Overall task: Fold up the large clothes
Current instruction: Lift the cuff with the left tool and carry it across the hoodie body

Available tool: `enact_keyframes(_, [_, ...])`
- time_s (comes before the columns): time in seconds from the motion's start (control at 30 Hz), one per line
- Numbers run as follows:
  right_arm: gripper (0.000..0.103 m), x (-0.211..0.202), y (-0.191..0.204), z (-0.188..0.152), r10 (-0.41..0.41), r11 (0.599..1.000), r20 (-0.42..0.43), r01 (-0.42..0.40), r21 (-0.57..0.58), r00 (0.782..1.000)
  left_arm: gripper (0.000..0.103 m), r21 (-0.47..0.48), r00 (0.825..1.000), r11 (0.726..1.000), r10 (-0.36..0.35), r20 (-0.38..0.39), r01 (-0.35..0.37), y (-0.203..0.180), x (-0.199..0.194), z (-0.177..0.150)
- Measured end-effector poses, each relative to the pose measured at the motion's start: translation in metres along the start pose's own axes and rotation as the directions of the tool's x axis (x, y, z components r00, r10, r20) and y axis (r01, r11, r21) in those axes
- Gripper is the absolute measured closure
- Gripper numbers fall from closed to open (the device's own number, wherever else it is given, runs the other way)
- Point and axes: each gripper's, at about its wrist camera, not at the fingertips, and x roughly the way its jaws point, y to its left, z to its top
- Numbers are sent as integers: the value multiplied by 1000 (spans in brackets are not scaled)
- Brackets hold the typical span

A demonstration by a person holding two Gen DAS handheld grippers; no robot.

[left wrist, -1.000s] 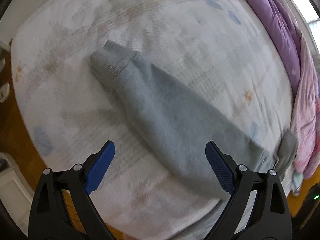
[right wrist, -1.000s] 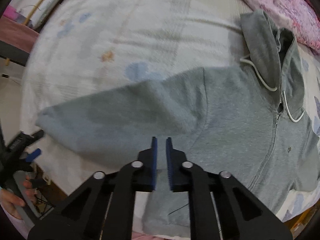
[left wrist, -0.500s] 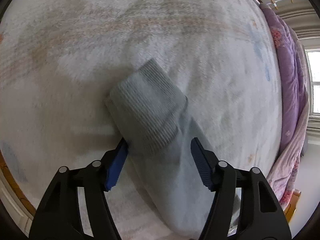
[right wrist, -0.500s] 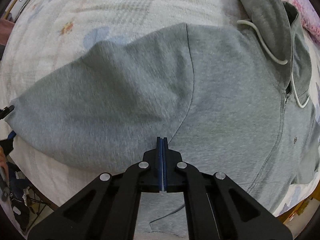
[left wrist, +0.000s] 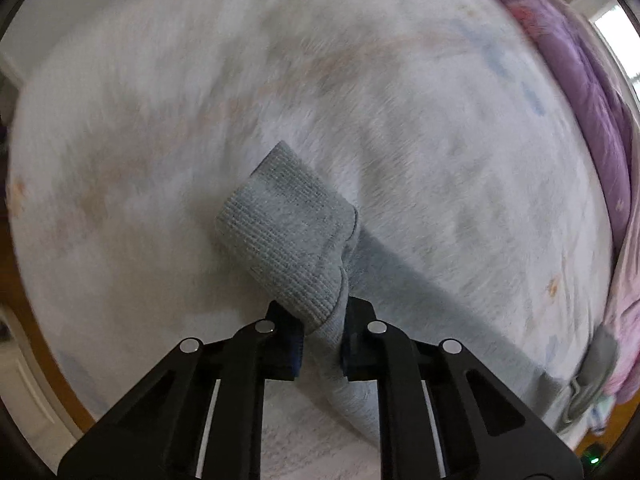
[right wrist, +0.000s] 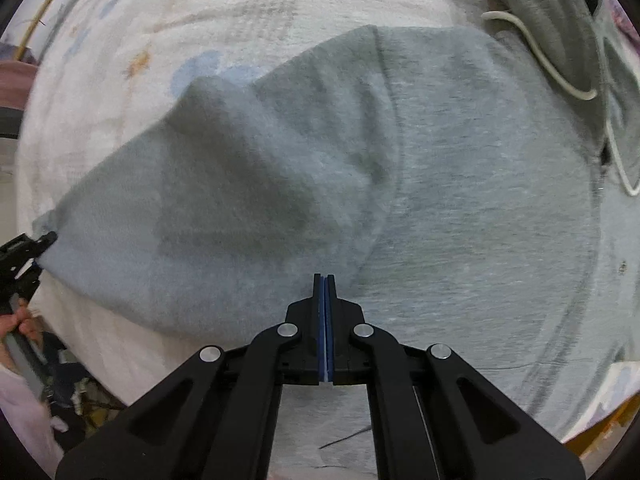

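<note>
Hoodie flat on bed; left tongs have just closed, pinching sleeve cuff; right tongs closed, empty, best pinning the armpit as the sleeve folds inward.

No text, label, brand, number or sign can be read in either view; none is made out on the hoodie, nor on the bedspread, where only faint, blurred coloured patches are seen.

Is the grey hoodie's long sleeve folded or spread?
Spread: the grey hoodie's long sleeve lies stretched away from the body across the white bedspread, not folded over.
</note>
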Motion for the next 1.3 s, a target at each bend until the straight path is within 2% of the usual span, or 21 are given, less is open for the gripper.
enact_keyframes(0.07, [103,-4,4,-1,17,999,0,-17,-33,1000,90,80,996,996,44,80,-51,-20,-24,0])
enact_keyframes(0.17, [103,-5,5,-4,19,999,-2,-19,-35,1000,90,157,984,985,47,170,-74,-46,-57,-4])
enact_keyframes(0.33, [103,-3,5,-14,20,1000,5,-20,7,1000,91,256,967,962,32,251,-99,-82,-101,-9])
enact_keyframes(0.5, [103,3,-19,-23,21,1000,9,-22,23,1000,91,303,964,949,7,265,-90,-107,-131,-22])
enact_keyframes(0.7, [103,33,-43,-24,35,996,1,-35,82,999,91,403,971,911,-10,238,-89,-148,-152,-56])
enact_keyframes(0.8, [103,42,-52,-23,50,991,5,-50,121,999,91,467,971,880,-32,239,-86,-174,-159,-76])
enact_keyframes(0.97, [103,45,-66,-26,85,979,19,-87,186,996,91,549,969,835,-107,223,-34,-225,-180,-112])
enact_keyframes(1.3, [103,52,-102,-22,201,954,18,-200,223,979,91,712,956,702,-220,193,18,-336,-210,-202])
